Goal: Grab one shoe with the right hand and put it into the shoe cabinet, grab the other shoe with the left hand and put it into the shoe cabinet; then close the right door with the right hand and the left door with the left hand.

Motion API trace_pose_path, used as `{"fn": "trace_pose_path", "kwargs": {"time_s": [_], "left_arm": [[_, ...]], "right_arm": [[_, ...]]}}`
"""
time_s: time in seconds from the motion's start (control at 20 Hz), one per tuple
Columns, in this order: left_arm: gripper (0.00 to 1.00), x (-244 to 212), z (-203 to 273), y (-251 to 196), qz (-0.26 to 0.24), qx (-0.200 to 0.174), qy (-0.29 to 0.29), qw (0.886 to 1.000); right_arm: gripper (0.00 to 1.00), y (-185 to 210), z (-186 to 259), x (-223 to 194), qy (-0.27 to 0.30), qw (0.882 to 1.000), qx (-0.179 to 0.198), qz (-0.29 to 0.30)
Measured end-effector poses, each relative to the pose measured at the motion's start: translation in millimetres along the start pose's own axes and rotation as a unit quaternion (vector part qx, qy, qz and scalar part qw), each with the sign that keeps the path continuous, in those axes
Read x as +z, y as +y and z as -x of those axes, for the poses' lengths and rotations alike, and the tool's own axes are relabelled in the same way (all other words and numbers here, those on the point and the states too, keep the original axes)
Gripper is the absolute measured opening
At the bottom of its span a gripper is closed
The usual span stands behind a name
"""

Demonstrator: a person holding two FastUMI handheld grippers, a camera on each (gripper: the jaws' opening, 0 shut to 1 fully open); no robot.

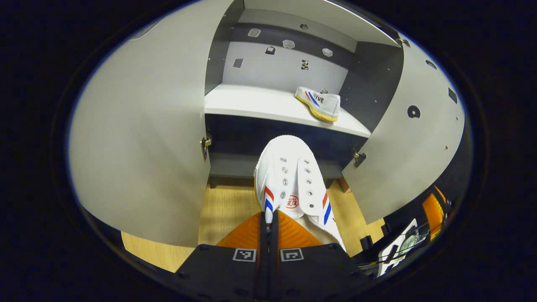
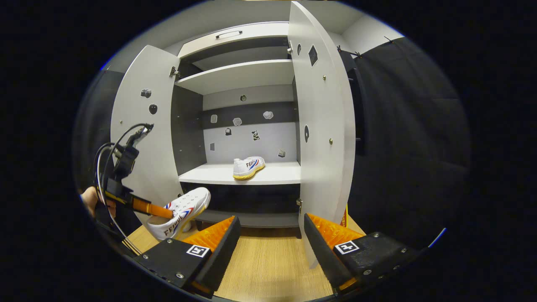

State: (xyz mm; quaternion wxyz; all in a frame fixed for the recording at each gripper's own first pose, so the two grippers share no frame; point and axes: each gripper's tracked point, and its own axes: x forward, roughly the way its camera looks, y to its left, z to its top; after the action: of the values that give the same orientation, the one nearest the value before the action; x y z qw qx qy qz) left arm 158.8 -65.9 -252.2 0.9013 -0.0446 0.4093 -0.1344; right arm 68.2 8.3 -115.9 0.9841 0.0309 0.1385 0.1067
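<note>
The left tongs (image 1: 268, 226) are squeezed almost flat together, and they pinch the edge of a white canvas shoe with red and blue stripes (image 1: 291, 180) at its open top. The shoe hangs off the front of the tongs, toe pointing away toward the cabinet, above the pale wooden floor (image 1: 222, 209). In the right gripper view you can see this held shoe (image 2: 182, 212) from the side, with a hand (image 2: 89, 197) behind the left tongs.

The right tongs (image 2: 270, 235) are wide open and hold nothing. They float low in front of the cabinet, with the edge of the flat grey right door (image 2: 321, 126) just ahead of them.

The other white shoe with the yellow rubber sole (image 1: 319, 102) already sits on the smooth grey shelf (image 1: 251, 105), ahead of the left tongs and a bit to their right.

The step now looks like lifting the held shoe up onto that shelf. To do it well, keep the squeeze tight, because soft cloth can slip. Raise the toe over the shelf's front edge, go in between the flat grey left door (image 1: 142, 138) and the right one, and set it down on the bare part beside the first shoe. Only then let go.

The doors are flat and hard with small shiny metal hinges (image 1: 205, 144). The shoe is soft, with round metal lace holes.
</note>
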Motion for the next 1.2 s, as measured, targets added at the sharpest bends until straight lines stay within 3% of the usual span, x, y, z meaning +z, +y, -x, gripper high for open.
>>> {"fn": "trace_pose_path", "kwargs": {"time_s": [0.55,0.8,1.0,1.2], "left_arm": [[0.06,177.4,-23.2,-23.6,-0.027,0.005,-0.057,0.998],[0.06,230.5,-83.9,-17.9,-0.037,0.018,-0.053,0.998],[0.06,248.2,-135.2,-11.1,-0.027,0.015,-0.035,0.999],[0.06,235.7,-169.9,0.2,0.0,0.021,-0.001,1.0]], "right_arm": [[0.93,-22.2,-5.5,4.7,-0.006,1.0,-0.002,-0.008],[0.93,-26.4,-14.9,-2.8,-0.004,1.0,-0.013,-0.007],[0.93,-29.5,-17.1,-6.1,0.003,1.0,-0.021,-0.015],[0.93,-29.3,-17.1,-2.8,0.007,0.999,-0.025,-0.022]]}}
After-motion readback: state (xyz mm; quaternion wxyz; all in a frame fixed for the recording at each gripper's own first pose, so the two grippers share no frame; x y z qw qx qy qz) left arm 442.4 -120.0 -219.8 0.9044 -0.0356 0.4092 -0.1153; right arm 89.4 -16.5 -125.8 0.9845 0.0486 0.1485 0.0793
